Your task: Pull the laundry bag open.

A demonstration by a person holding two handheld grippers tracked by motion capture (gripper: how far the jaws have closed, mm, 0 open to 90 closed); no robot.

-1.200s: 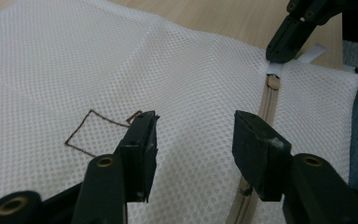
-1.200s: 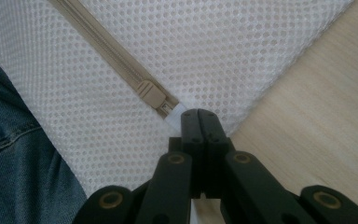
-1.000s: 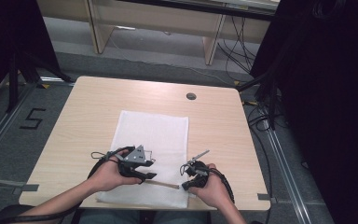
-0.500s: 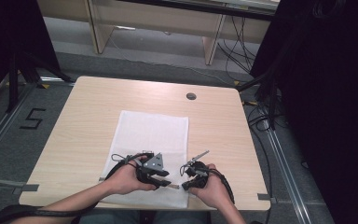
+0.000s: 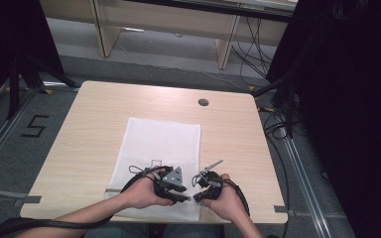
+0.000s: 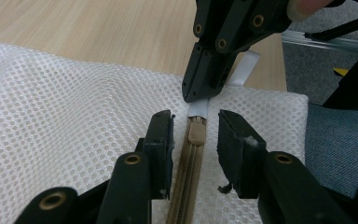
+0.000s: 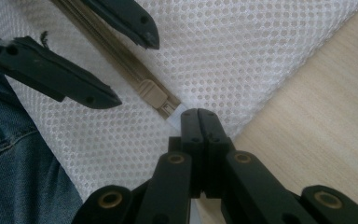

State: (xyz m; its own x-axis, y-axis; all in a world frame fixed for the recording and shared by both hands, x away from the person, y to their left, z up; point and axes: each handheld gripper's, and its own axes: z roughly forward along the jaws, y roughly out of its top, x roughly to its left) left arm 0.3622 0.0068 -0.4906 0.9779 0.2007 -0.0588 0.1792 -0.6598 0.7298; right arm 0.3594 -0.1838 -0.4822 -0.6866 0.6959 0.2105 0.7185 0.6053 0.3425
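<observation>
A white mesh bag lies flat on the wooden table, its beige zipper along the near edge. My right gripper is shut on the white fabric tab at the zipper's end. The beige zipper slider sits just short of that tab. My left gripper straddles the slider with one jaw on each side and a gap to both pads; its jaws have just been closing. In the high view the left gripper and right gripper meet tip to tip at the bag's near right corner.
A round cable hole sits near the table's far edge. The person's blue denim trousers show just past the near edge. Dark stands and cables stand on the floor to the right.
The left hand has slid right along the bag's near edge until its gripper sits against the right gripper. The right hand has kept still.
</observation>
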